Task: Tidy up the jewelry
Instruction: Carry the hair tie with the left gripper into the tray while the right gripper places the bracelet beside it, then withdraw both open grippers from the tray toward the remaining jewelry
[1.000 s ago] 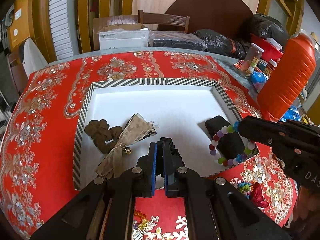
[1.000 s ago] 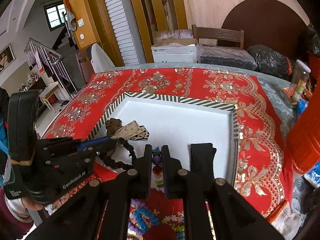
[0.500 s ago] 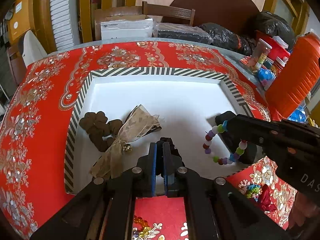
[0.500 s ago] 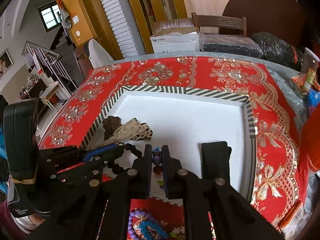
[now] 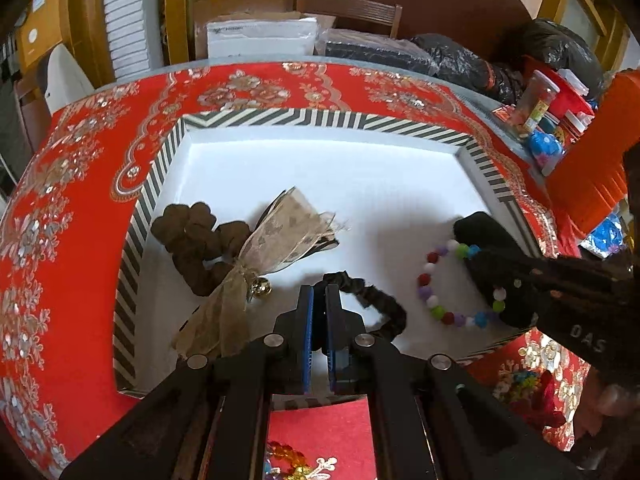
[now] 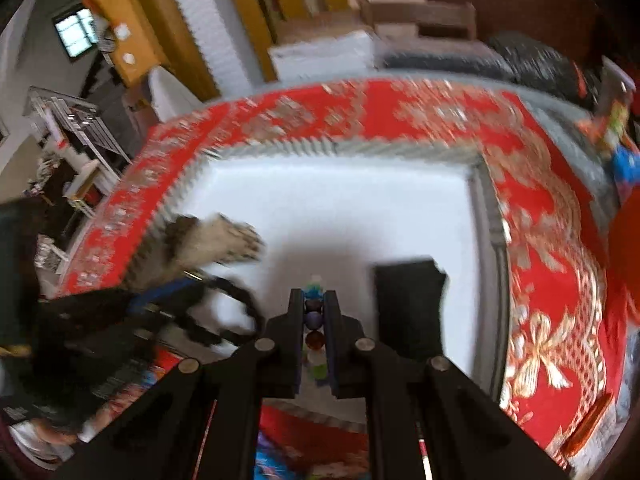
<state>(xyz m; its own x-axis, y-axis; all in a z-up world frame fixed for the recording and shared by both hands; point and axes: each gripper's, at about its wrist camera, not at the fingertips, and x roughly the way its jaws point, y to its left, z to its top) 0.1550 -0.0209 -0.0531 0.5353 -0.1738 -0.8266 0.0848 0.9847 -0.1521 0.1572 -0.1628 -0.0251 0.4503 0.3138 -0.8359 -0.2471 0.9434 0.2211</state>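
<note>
Over the near edge of the striped tray (image 5: 160, 184), the left gripper (image 5: 316, 300) has its blue pads pressed together on a dark, bumpy hair tie (image 5: 372, 296), which loops out to its right and hangs just above the white floor. To the left of this gripper lie a brown flower clip (image 5: 192, 232) and a tan ribbon bow (image 5: 276, 236) with a small gold bell (image 5: 260, 287), both resting in the tray. To its right, the right gripper (image 6: 314, 308) is pinching a bead bracelet (image 5: 440, 280) of many colors; the ring of beads hangs down beside a flat black piece (image 5: 486, 232) near the tray's right wall. To set these down well, I think each gripper should go low until its thing touches the white floor, pick a bare spot apart from the bow and the black piece, and only then spread its pads. The hair tie looks soft and may spring or roll, so let go slowly. Compared with half a second ago, both grippers have pushed further in over the tray, and the bracelet now hangs more over the white floor than the red cloth (image 5: 80, 280) on the tabletop. The right view has gone blurry, so that gripper seems to be moving fast.
</note>
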